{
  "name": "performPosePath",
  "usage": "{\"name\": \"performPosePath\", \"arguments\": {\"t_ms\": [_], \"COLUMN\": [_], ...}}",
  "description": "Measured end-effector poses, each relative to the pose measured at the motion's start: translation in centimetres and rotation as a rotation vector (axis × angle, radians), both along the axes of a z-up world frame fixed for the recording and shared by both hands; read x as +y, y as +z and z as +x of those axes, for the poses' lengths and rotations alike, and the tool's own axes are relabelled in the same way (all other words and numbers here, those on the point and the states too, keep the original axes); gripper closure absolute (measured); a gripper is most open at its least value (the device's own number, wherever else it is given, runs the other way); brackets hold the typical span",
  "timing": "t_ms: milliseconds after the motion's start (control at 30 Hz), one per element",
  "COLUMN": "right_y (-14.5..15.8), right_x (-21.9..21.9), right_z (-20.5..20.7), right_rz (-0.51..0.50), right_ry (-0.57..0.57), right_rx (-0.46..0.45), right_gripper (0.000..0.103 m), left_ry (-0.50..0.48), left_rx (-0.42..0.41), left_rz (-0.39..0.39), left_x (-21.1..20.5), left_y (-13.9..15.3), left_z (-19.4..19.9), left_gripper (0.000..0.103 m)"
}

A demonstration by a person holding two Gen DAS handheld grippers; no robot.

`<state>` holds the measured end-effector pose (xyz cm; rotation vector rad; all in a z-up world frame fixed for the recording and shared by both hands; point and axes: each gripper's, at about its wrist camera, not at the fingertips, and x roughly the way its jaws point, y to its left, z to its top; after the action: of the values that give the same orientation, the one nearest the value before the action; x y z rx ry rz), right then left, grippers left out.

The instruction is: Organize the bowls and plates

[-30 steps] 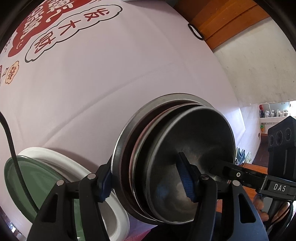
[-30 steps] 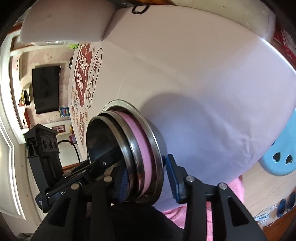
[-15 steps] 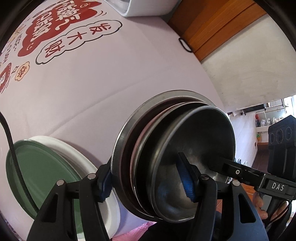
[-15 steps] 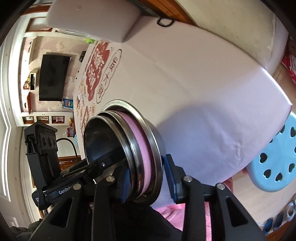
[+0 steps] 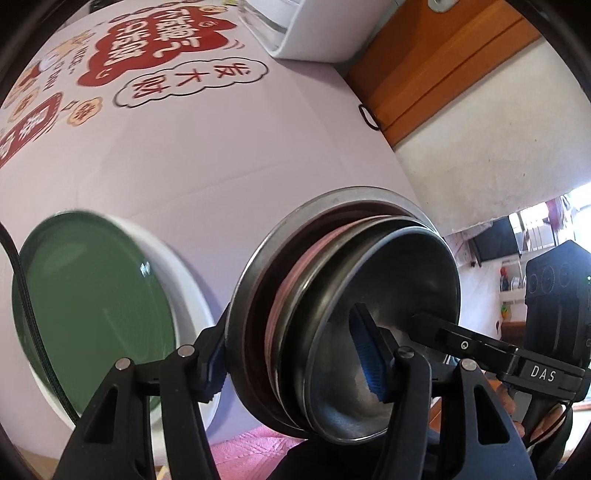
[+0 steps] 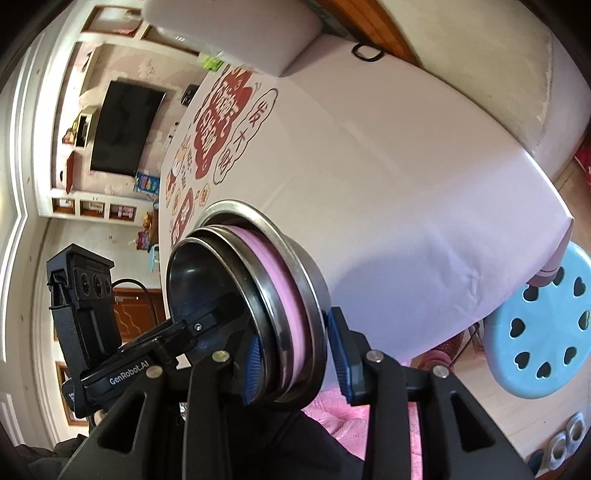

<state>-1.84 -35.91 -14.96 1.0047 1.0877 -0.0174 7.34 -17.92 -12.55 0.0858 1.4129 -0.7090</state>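
Between the two grippers, one nested stack [image 5: 343, 317] of dishes is being held tilted on edge above the surface [image 5: 207, 147]; counted from the rims: three steel bowls plus one pink bowl [image 6: 284, 295] sandwiched among them, four pieces, though the inner layers are overlapping and the count is hard to confirm. Left gripper [image 5: 295, 354] is gripping the stack's near rim, one blue pad outside the widest steel bowl, the other inside the innermost bowl; its jaws are closing slightly on the stack at about half spread. Right gripper [image 6: 295, 362] is clamping the opposite rim, jaws narrow, pads pressing both sides of the rims; each gripper's finger is showing inside the bowl in the other's view.

One green plate [image 5: 92, 314] is lying on one white plate [image 5: 192, 288] on the surface, just beside the stack in the left view; the left finger and a black cable [image 5: 26, 314] are covering part of them, and the stack is hiding them in the right view.

Surroundings: lilac cloth with red printed characters [image 5: 147, 40]; one white box-like item [image 5: 295, 29] at the far edge, cut off; one black loop [image 5: 369, 116] near the wooden wall trim; one light-blue stool [image 6: 546, 325] with heart cutouts beyond the surface's corner; pink fabric [image 6: 332, 406] below the stack.
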Motion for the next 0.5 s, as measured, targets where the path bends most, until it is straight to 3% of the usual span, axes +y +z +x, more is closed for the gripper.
{"name": "performPosePath", "arguments": {"t_ms": [500], "right_y": [0.8], "right_x": [5.8], "right_z": [2.7], "right_rz": [-0.029], "right_ry": [0.231], "right_rx": [-0.029], "right_gripper": [0.069], "left_ry": [0.243], "left_rx": [-0.050], "left_rz": [-0.027], "left_x": [9.1], "left_y": [1.1], "left_z": [-2.7], "left_gripper": [0.053]}}
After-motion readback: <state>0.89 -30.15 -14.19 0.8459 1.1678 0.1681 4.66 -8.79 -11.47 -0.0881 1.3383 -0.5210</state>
